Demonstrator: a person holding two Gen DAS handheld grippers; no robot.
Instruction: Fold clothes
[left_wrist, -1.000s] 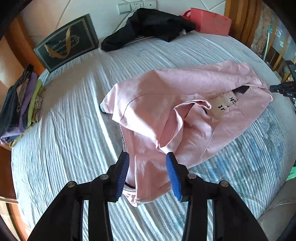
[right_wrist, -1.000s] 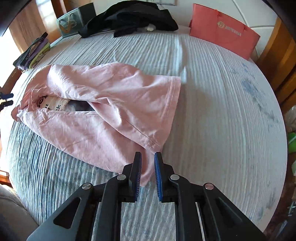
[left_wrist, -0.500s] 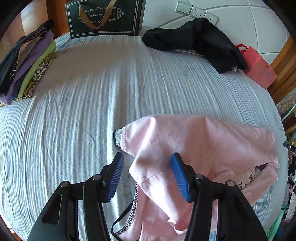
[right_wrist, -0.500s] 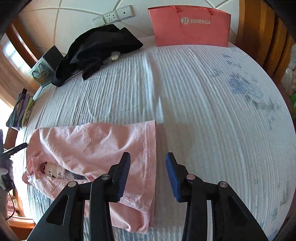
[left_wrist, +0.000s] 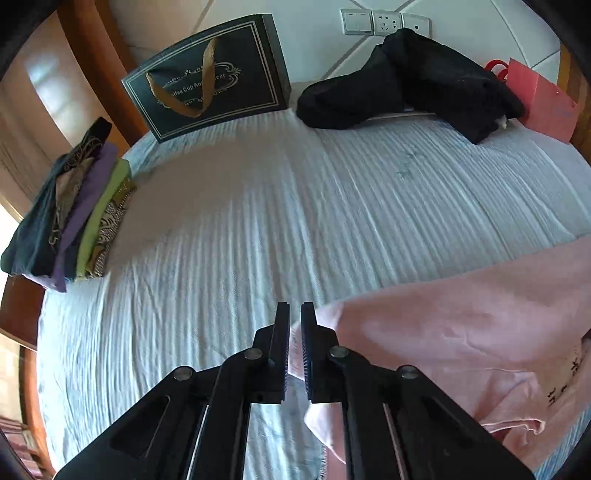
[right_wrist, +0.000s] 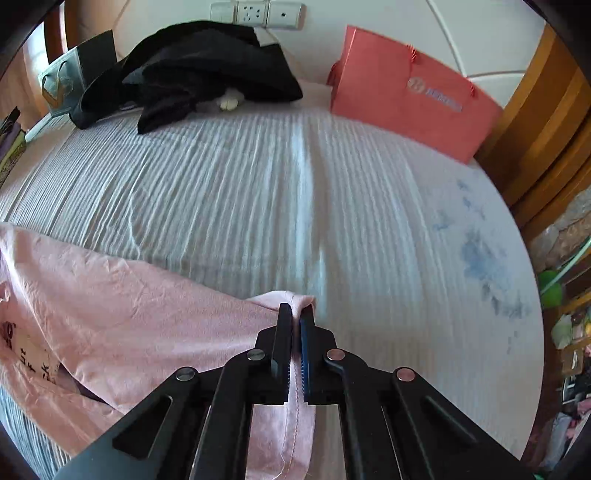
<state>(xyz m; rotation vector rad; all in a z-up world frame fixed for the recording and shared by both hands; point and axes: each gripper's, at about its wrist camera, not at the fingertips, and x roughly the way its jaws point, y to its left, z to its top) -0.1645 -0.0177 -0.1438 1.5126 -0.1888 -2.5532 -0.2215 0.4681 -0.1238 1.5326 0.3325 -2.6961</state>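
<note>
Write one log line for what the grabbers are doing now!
task: fold clothes | left gripper: shut on pink shirt | right gripper: shut on pink shirt | shirt: partly on bed

Black gripper, blue pads, silver screws

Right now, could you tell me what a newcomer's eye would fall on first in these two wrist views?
The pink shirt catches the eye first, spread over the near part of the striped bed, a corner pinched in each gripper: the right gripper and the left gripper. Next come the black garment heap and the red paper bag by the far wall, then the folded stack at the bed's left edge.
</note>
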